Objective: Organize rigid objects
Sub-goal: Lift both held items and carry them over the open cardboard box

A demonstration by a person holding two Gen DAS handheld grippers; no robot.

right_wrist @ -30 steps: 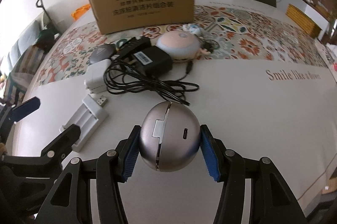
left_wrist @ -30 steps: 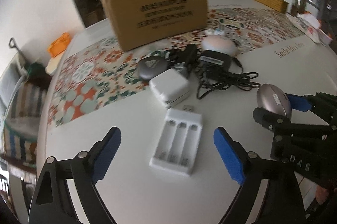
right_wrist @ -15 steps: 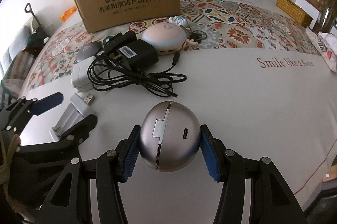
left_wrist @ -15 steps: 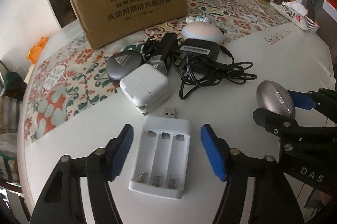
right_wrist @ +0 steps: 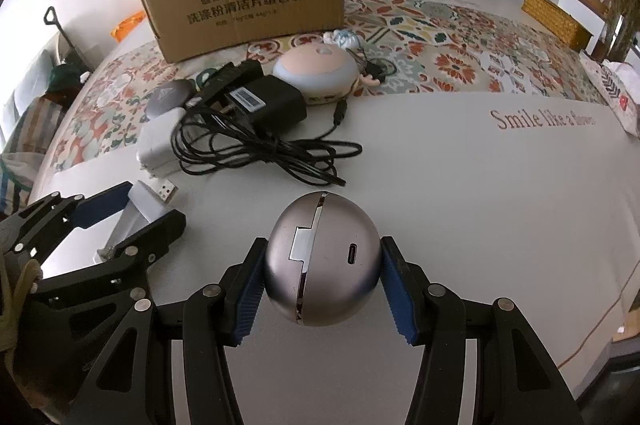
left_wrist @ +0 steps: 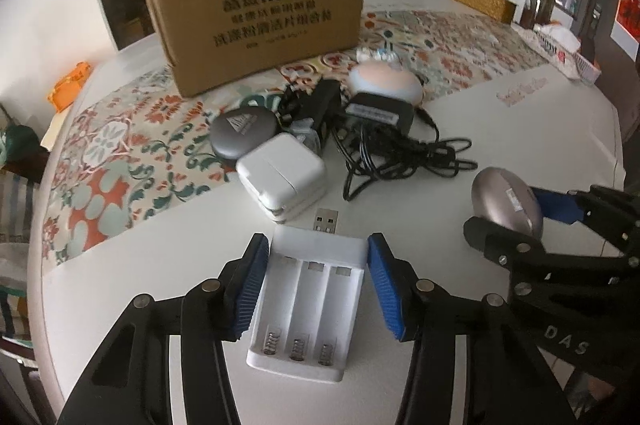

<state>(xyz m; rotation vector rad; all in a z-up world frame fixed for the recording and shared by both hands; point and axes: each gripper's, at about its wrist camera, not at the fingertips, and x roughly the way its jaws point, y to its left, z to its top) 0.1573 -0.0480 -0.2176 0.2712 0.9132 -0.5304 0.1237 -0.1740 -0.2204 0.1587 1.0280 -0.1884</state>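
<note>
My left gripper (left_wrist: 318,271) has its blue pads against both long sides of a white three-slot battery charger (left_wrist: 308,305) that lies on the white table, USB plug pointing away. My right gripper (right_wrist: 322,273) is shut on a silver egg-shaped case (right_wrist: 322,259) and holds it above the table; it also shows at the right of the left wrist view (left_wrist: 506,201). The left gripper shows at the lower left of the right wrist view (right_wrist: 132,209).
A cardboard box (left_wrist: 260,13) stands at the back on a patterned runner. In front of it lie a dark round case (left_wrist: 242,133), a white power adapter (left_wrist: 280,177), a black adapter with tangled cable (left_wrist: 380,117) and a pink-and-blue round device (left_wrist: 384,83).
My left gripper moved forward around the battery charger and its jaws narrowed onto the charger's sides. My right gripper kept hold of the silver case.
</note>
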